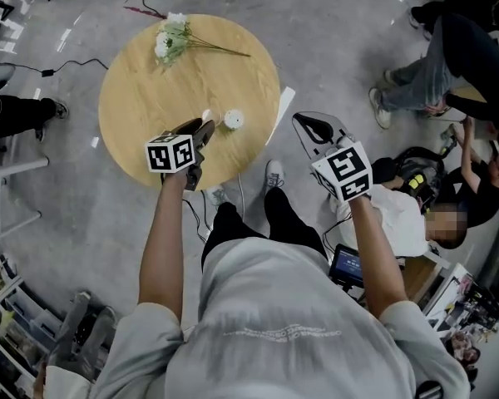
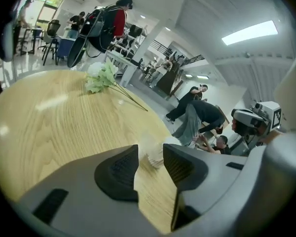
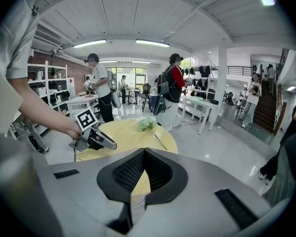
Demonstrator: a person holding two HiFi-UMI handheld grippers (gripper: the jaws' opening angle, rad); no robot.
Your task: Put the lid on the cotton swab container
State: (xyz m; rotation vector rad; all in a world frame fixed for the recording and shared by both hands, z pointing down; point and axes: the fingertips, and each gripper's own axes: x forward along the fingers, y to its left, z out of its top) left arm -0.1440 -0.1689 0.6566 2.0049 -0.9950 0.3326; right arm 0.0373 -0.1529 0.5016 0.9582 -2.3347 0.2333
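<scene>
l gripper (image 1: 205, 131) jaws apart near swab container (image 1: 233, 120) on table (image 1: 150, 90); r gripper (image 1: 306, 125) jaws together.

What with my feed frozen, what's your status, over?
Left tool open, at cotton swab container. Right tool shut, empty, off table. Lidded or not: cannot tell. Flowers well clear.
</scene>
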